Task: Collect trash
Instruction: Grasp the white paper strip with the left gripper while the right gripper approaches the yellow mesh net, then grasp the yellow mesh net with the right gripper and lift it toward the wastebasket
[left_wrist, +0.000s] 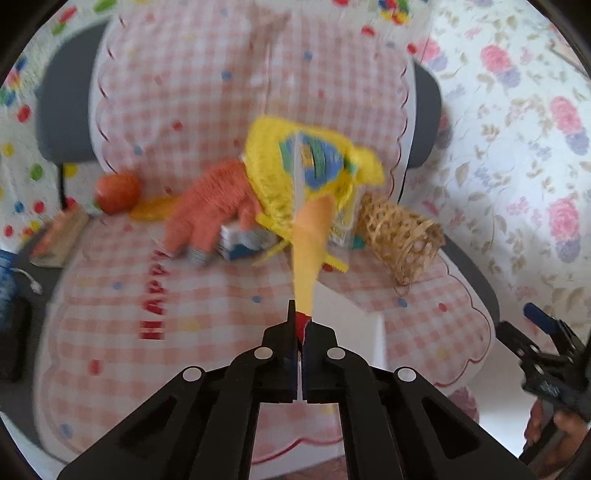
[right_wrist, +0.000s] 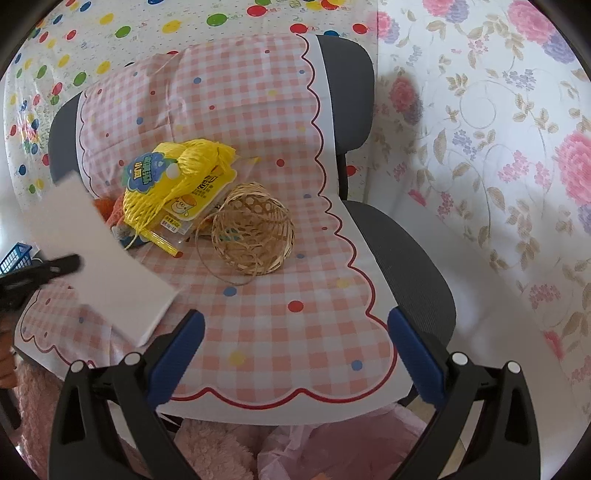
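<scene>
- We see the left gripper (left_wrist: 300, 332) fully closed, its jaws clamped on the near edge of a flat white box (right_wrist: 107, 258).
- From the left wrist view, the box (left_wrist: 310, 240) is seen edge-on, its long axis running away from the jaws toward the trash pile; the right wrist view shows its white face tilted above the seat.
- Our right gripper (right_wrist: 295, 347) stands wide open and holds nothing.
- The pile holds a yellow net bag (right_wrist: 166, 184) and a woven basket (right_wrist: 255, 232) lying on its side.
- A pink checked cloth (right_wrist: 288, 314) covers a grey chair (right_wrist: 406, 258); floral sheeting (right_wrist: 498, 147) hangs beside it.
</scene>
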